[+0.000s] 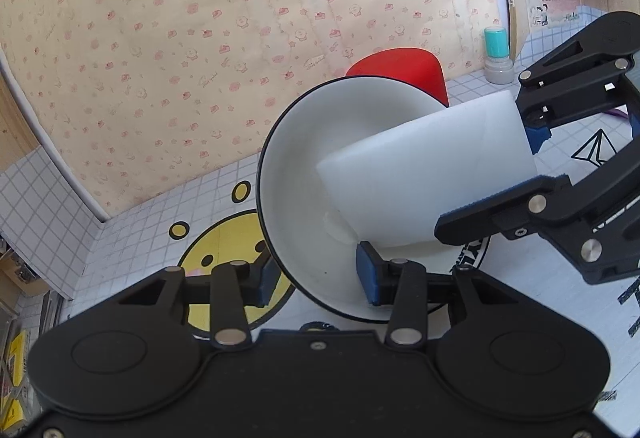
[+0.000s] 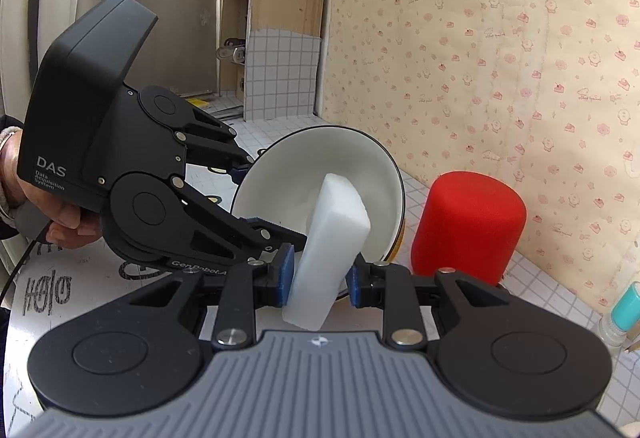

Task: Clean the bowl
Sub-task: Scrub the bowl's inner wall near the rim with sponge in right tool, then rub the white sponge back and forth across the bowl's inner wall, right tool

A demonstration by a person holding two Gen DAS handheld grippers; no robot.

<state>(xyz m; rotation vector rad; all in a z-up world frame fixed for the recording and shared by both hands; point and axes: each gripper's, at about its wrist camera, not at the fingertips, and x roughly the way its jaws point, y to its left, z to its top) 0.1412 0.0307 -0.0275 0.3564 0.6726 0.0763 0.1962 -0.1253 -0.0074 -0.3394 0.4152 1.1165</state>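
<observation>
At frame centre, the left gripper (image 1: 320,278) pinches the tilted white bowl (image 1: 304,174) by its rim, while the right gripper (image 2: 318,278) clamps a white sponge (image 2: 332,238) pressed inside it, beside the red cylinder (image 2: 468,226).

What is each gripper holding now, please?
Left gripper: closed on the rim of the tilted bowl.
Right gripper: closed on the white sponge, pushed into the bowl.

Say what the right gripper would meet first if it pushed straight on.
The right gripper carries the white sponge ahead of it, already inside the bowl; the sponge would probably press the bowl's inner wall first.
</observation>
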